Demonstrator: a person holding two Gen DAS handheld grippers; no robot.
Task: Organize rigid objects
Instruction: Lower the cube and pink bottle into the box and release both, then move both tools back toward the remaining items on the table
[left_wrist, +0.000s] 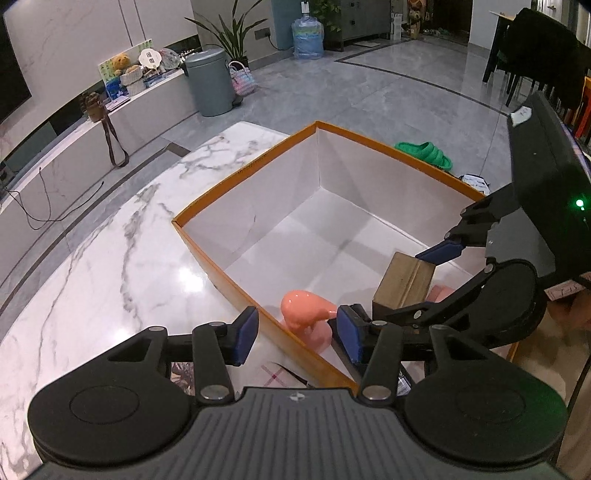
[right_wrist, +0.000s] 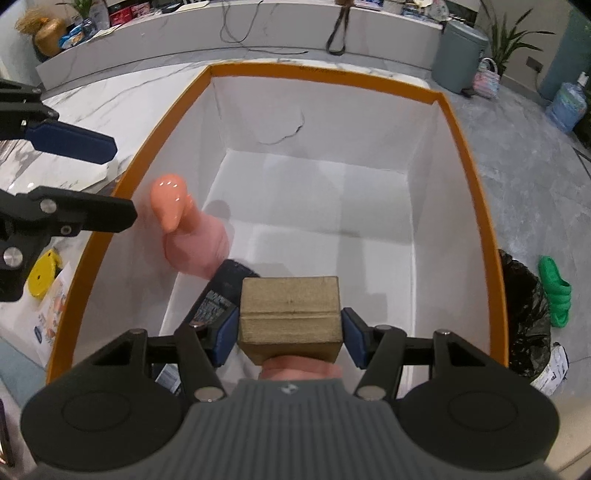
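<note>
Right claw (right_wrist: 290, 338) grips gold block (right_wrist: 290, 317) over box (right_wrist: 476, 155).

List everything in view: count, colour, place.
Box: one, orange outside and white inside, open, on the marble table.
Pink toy figure: one, inside the box by its wall.
Dark packet: one, black, on the box floor.
Wooden block: one, tan, above the box.
Slipper: one, green, on the floor.
Bin: one, grey, on the floor.
Water jug: one, blue, on the floor.
Left gripper: jaws open, astride the box wall.
Right gripper: jaws clamping the block.
</note>
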